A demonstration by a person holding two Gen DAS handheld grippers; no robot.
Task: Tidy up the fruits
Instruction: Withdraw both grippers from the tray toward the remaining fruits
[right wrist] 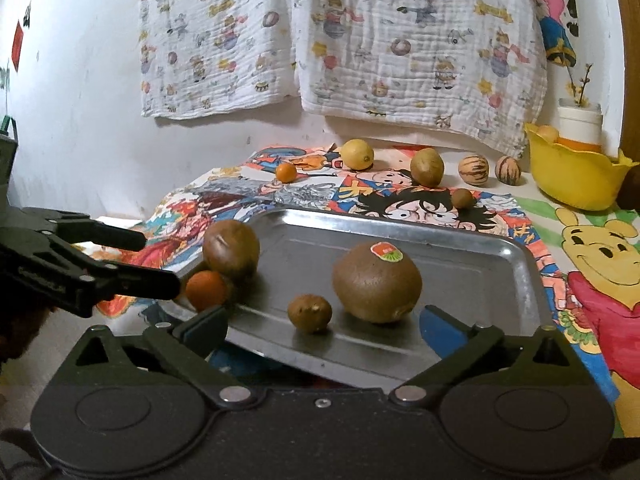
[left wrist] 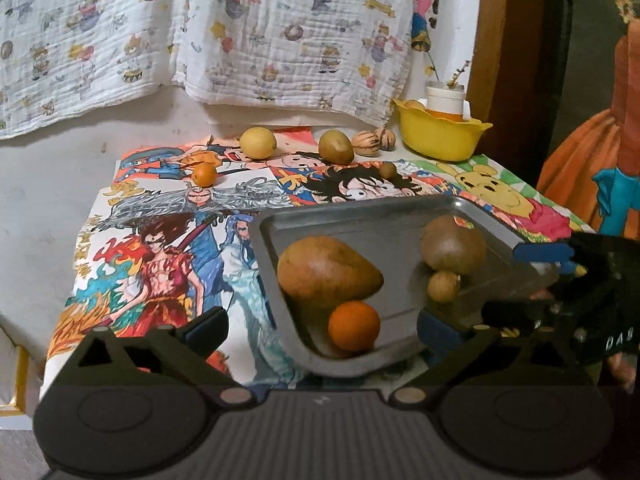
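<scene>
Steel tray (right wrist: 460,264) fills the centre of both views, resting on a cartoon-print cloth (right wrist: 592,264). On it: a stickered kiwi (right wrist: 376,282), a small brown fruit (right wrist: 310,313) just beside it, a larger brown fruit (right wrist: 231,249) and an orange (right wrist: 206,290) at the tray's left edge. Left gripper (left wrist: 322,322) and right gripper (right wrist: 324,320) at lower frame, fingers spread wide, nothing pinched. More fruit along the cloth's far edge, incl. a lemon (right wrist: 357,154). Yellow bowl (right wrist: 572,180) upper right.
</scene>
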